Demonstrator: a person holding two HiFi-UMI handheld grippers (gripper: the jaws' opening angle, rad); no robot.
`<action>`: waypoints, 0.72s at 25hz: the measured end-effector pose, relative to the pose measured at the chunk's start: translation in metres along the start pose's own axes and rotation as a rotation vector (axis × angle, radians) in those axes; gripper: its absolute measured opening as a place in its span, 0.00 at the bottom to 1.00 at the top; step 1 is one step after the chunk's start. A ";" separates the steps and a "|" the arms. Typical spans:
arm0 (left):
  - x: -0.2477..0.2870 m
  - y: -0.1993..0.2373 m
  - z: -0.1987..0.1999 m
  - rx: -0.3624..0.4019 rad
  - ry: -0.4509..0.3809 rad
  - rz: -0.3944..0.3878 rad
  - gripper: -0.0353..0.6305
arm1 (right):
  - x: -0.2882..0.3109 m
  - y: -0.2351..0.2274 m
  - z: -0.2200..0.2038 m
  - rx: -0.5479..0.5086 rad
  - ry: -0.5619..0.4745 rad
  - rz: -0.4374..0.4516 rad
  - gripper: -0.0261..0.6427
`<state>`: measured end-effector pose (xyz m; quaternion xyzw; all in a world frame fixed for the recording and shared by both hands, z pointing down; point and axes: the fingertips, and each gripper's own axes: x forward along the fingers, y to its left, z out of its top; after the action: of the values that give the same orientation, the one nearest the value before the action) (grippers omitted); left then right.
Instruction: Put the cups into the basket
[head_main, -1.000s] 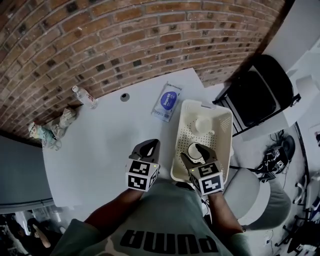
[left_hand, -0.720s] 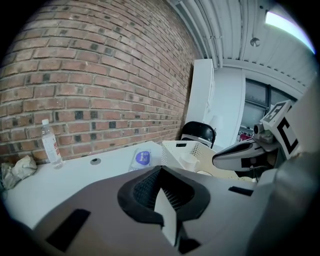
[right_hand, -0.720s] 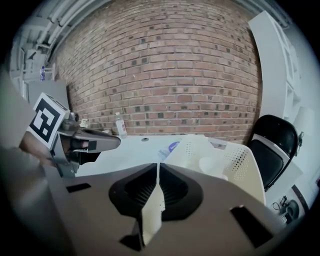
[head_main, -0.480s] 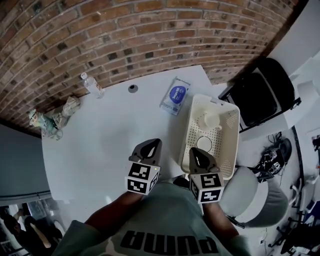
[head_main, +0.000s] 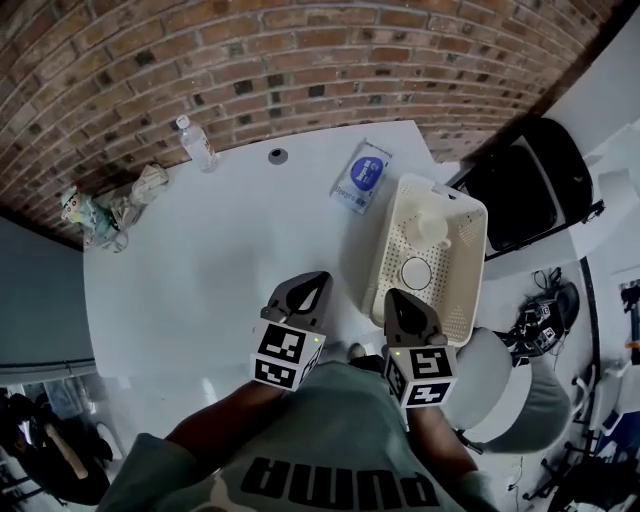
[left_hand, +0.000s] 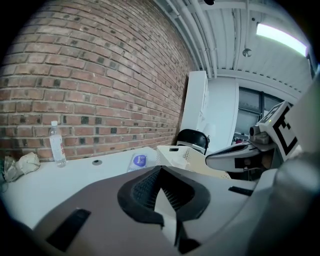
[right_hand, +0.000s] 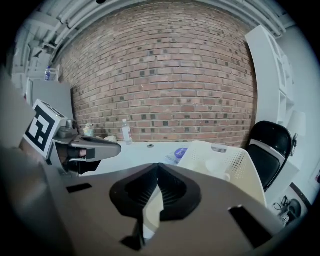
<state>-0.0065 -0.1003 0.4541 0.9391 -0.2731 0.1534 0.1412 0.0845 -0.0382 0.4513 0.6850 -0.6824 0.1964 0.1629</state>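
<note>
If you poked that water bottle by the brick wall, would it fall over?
Probably, yes. The water bottle stands upright, tall and narrow, so a poke near its cap would likely tip it. Once down, its round body might roll across the smooth white table. It looks like thin clear plastic, so probably light.

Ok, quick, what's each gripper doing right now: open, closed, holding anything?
Left gripper: closed, holding nothing.
Right gripper: closed, holding nothing.
</note>
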 end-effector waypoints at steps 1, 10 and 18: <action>-0.002 -0.002 0.002 0.001 -0.008 0.011 0.06 | -0.002 -0.001 0.001 -0.008 -0.006 0.010 0.06; -0.014 -0.051 0.004 -0.027 -0.025 0.119 0.06 | -0.043 -0.026 0.003 -0.079 -0.065 0.102 0.06; -0.034 -0.111 -0.005 -0.021 -0.039 0.240 0.06 | -0.089 -0.044 -0.014 -0.095 -0.102 0.221 0.06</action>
<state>0.0269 0.0078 0.4263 0.9011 -0.3876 0.1479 0.1262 0.1285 0.0467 0.4220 0.6064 -0.7695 0.1453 0.1378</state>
